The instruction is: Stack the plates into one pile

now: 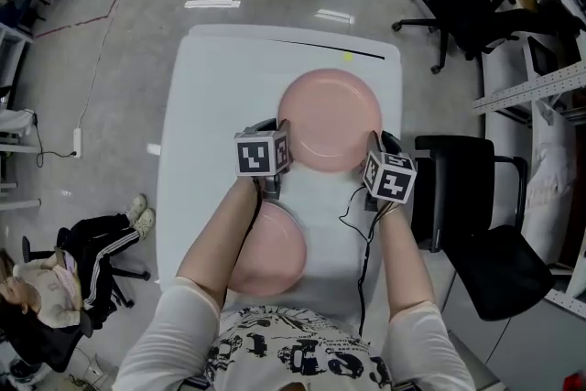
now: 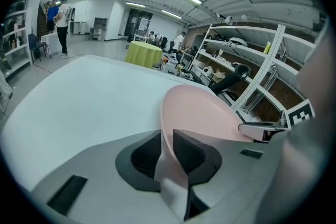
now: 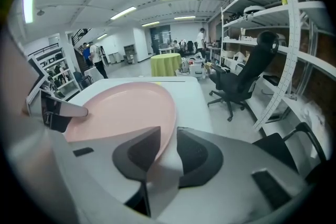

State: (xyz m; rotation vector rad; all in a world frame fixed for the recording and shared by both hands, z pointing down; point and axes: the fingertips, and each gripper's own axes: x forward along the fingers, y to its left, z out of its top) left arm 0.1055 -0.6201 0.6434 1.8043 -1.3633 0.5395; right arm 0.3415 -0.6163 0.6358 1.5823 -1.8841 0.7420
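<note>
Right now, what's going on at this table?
A person holds the far round pink plate by opposite rims, with the left tongs and right tongs each closed on an edge, over the white table. It is not yet stacked. A second round pink plate lies nearer, partly under the left forearm.

The far plate (image 1: 330, 119) and near plate (image 1: 279, 254) are pale pink, on a white bench (image 1: 211, 87). The shirt (image 1: 293, 345) is white with black print; the chair (image 1: 481, 256) is black.
</note>
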